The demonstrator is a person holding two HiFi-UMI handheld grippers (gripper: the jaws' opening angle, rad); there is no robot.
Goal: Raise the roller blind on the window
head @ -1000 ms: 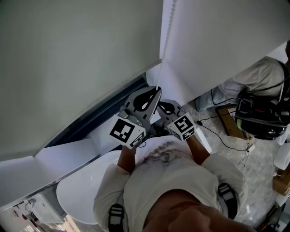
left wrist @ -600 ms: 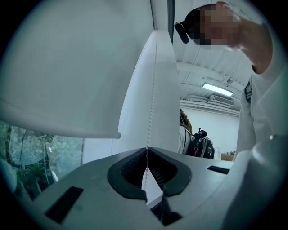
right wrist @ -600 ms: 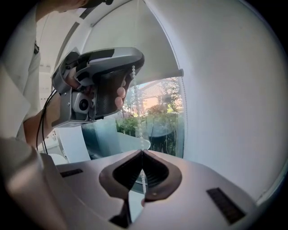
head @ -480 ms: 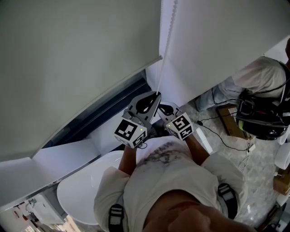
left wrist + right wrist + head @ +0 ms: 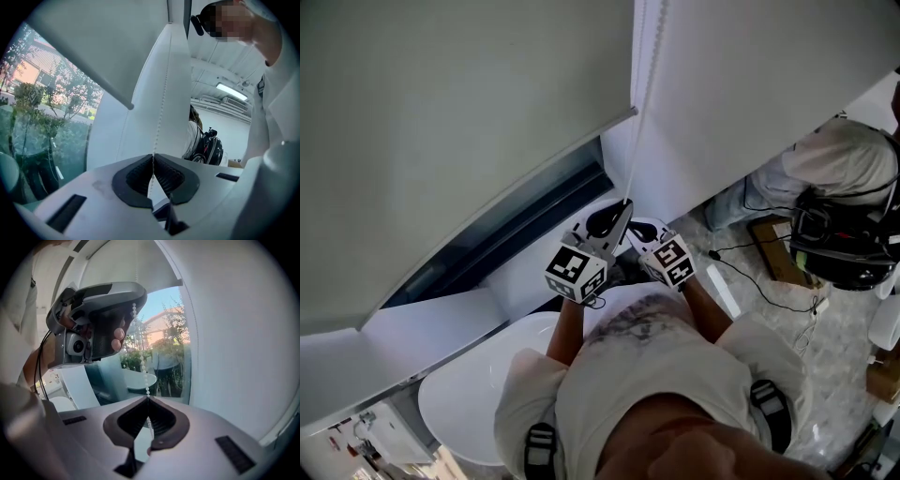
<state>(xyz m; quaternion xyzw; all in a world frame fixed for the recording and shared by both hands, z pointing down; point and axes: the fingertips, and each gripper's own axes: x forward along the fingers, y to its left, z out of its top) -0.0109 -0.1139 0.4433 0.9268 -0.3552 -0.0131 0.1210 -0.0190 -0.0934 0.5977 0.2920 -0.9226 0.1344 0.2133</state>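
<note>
Blind has crept up since a second ago as we draw our left gripper and right gripper down, both sets of fingers pinching the chain, so raising proceeds.

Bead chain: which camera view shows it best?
The right gripper view: single beads of the bead chain show clearly, down into the shut jaws. The left gripper view shows a faint dotted line; the head view, a thin line.
</note>
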